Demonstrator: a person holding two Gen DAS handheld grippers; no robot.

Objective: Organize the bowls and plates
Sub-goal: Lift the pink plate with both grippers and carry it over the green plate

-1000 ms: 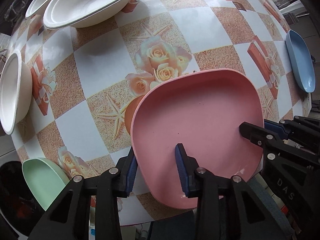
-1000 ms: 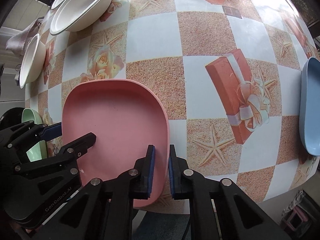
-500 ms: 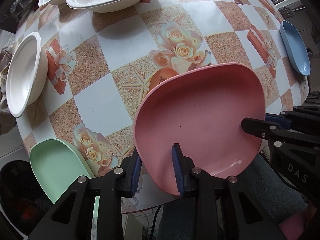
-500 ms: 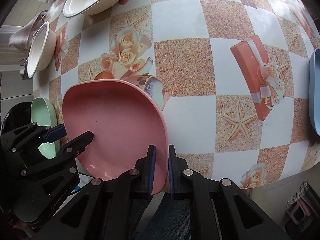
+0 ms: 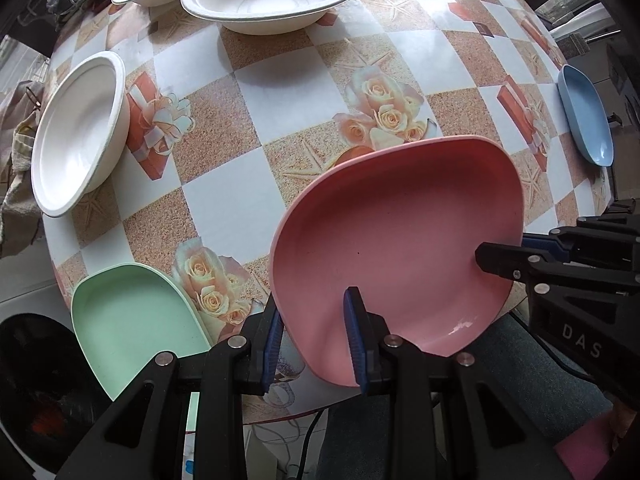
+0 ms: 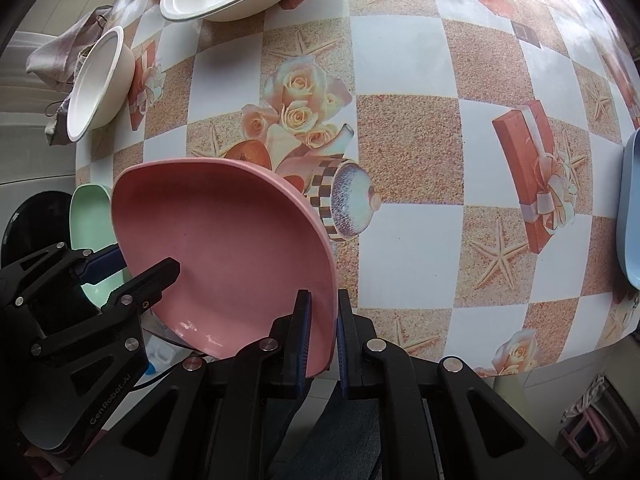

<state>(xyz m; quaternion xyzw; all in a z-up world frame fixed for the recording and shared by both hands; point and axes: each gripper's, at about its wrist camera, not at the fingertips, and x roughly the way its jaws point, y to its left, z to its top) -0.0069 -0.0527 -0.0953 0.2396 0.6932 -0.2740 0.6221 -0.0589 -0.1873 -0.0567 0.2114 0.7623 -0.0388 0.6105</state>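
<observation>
1. Left gripper and right gripper: each clamped onto the rim of one pink squarish plastic plate, held above the table edge.
2. On the patterned tablecloth: one green plate, one blue plate, three white bowls.

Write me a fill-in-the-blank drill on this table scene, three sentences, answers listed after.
1. Both the left gripper and the right gripper are shut on the rim of the ____ plate.
2. The plate beside the left gripper, at the table's near edge, is ____.
3. The blue plate lies at the table's ____ edge.

Answers: pink; green; right
</observation>
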